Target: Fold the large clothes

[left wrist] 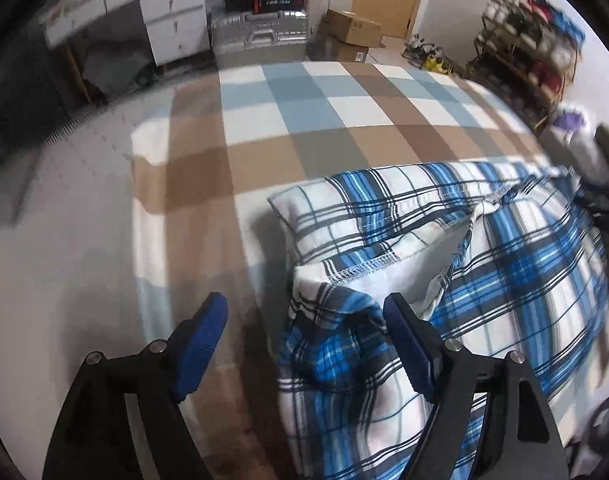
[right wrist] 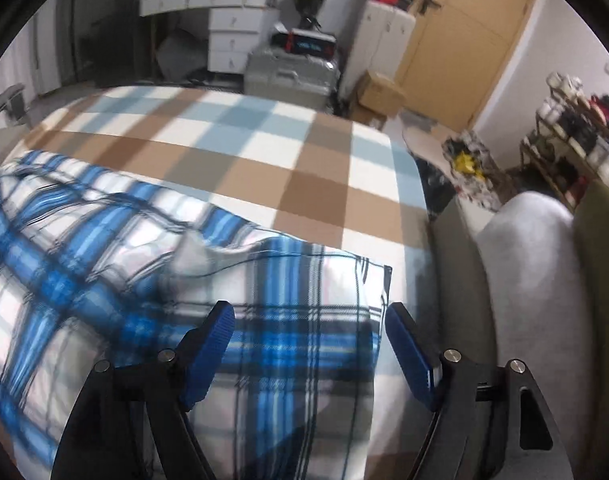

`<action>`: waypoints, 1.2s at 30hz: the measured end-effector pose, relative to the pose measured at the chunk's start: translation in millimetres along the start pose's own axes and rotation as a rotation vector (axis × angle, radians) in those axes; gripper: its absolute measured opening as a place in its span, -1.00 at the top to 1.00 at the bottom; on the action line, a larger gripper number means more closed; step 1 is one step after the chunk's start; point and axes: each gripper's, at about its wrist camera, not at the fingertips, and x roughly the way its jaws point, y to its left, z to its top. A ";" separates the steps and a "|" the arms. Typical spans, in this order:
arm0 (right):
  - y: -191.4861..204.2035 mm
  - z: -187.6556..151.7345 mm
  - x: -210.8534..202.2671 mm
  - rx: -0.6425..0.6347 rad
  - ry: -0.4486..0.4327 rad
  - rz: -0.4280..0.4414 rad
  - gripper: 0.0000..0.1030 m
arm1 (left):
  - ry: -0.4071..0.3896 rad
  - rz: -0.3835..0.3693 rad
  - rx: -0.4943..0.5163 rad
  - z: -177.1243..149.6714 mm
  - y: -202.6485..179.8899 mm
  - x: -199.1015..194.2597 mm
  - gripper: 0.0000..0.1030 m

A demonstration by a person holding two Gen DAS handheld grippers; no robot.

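Note:
A blue, white and black plaid garment (left wrist: 444, 248) lies folded over itself on the checked bed cover (left wrist: 304, 120), with an inner white seam showing. My left gripper (left wrist: 304, 308) hangs open above the garment's left edge, and its blue pads do not touch the cloth. In the right wrist view the same plaid garment (right wrist: 184, 280) spreads to the left, its right corner near the bed's edge. My right gripper (right wrist: 310, 312) is open over that corner, and nothing is pinched between its blue fingers (right wrist: 408, 348).
The brown, blue and white checked bed cover (right wrist: 264, 140) extends beyond the garment. A silver suitcase (left wrist: 260, 34), cardboard boxes (left wrist: 352, 26) and white drawers (left wrist: 172, 16) stand past the bed. A shoe rack (right wrist: 576, 136) and a grey cushion (right wrist: 532, 280) lie to the right.

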 end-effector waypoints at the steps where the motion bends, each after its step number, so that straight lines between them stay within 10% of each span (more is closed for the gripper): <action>1: -1.4 0.5 2.7 0.008 0.006 0.037 0.07 | 0.003 -0.044 -0.035 -0.2 2.7 2.3 -0.49; 2: -1.6 -0.4 3.7 0.013 0.006 0.036 0.38 | -0.004 -0.069 -0.055 -0.3 5.2 3.9 -0.46; 5: -5.8 -5.4 -5.4 0.034 -0.022 0.053 0.92 | -0.030 -0.117 -0.071 -2.6 4.8 1.2 0.58; 11: -13.4 -16.1 -59.0 0.051 -0.165 0.003 0.99 | -0.121 -0.043 0.009 -4.6 -18.7 -22.6 0.91; 21: -32.6 6.6 -89.5 0.099 -0.307 -0.195 0.99 | -0.270 -0.092 -0.086 38.7 -7.4 -77.3 0.92; 31: -26.6 26.9 27.2 0.105 -0.044 -0.212 0.98 | -0.027 -0.057 -0.368 52.0 46.4 31.9 0.76; 36: -21.0 14.7 32.4 0.019 -0.033 -0.282 0.62 | -0.130 -0.029 -0.392 36.6 63.0 -9.5 -0.17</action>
